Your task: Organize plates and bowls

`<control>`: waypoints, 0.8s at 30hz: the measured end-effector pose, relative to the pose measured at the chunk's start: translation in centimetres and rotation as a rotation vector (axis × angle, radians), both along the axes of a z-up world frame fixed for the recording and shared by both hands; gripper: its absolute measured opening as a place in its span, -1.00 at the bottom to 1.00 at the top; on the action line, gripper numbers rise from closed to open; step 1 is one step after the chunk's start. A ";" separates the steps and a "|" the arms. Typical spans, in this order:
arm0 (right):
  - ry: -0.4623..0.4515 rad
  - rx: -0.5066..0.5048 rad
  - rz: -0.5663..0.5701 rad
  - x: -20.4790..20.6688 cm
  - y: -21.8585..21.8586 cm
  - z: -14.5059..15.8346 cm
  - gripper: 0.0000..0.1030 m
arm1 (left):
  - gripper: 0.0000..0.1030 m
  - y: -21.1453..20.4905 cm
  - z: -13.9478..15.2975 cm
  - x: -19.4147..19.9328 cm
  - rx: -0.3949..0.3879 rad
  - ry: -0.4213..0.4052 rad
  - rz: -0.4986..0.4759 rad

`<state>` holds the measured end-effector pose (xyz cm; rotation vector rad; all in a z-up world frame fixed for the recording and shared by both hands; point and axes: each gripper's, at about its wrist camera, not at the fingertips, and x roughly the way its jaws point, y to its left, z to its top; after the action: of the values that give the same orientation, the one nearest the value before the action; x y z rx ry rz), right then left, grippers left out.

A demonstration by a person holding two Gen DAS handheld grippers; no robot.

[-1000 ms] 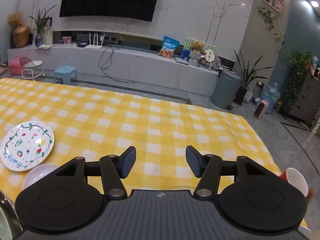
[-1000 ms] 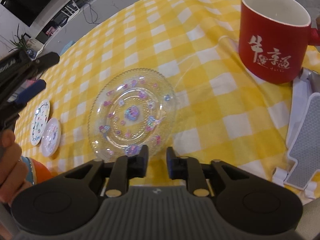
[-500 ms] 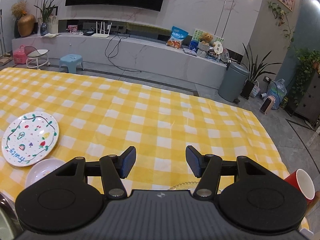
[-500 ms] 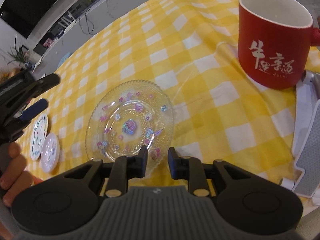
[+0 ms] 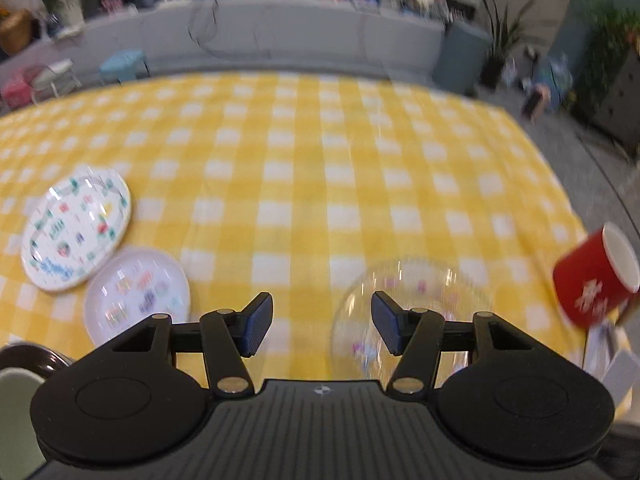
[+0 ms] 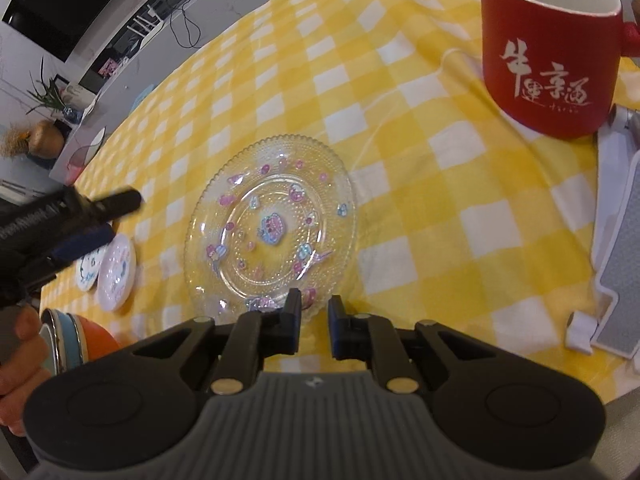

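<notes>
A clear, beaded glass plate with small pink and blue decals (image 6: 270,228) lay flat on the yellow-and-white checked cloth of the desk (image 6: 400,128), near its front edge, with the right tool (image 6: 314,330) low just in front of the plate's near rim. Its jaws stood narrowly apart, a slim gap between them, gripping nothing. The left tool (image 5: 322,324) hovered above the cloth with its jaws wide apart and empty; its view was blurred. Toward the left edge of the desk sat a white round plate with green and red drawings (image 5: 76,228) and, touching or just overlapping it, a smaller pale plate with pastel decals (image 5: 138,296). A red mug with white lettering (image 6: 550,52) stood near the right edge, well apart from the glass plate. Glass of that kind would likely be stiff, slick and breakable, so the raised beaded rim nearest the right tool looked the sensible place to pinch, gently and squarely.
</notes>
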<state>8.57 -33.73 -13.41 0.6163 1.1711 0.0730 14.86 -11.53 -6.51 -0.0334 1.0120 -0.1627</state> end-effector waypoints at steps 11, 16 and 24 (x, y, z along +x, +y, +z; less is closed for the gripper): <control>0.010 0.034 -0.037 0.3 -1.1 -0.5 -0.70 | -0.72 1.5 -4.1 1.8 -0.189 0.189 0.010; -0.046 -0.059 -0.070 0.6 -1.6 0.4 -0.57 | -0.77 2.4 -4.2 2.0 -0.240 0.195 0.015; -0.066 -0.095 -0.067 1.9 -1.1 -0.2 -0.81 | -0.78 1.3 -3.6 2.0 -0.188 0.192 0.004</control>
<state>10.48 -34.82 -13.59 0.5647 1.0829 -0.0188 16.86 -10.26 -10.16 -0.2262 1.1854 -0.2543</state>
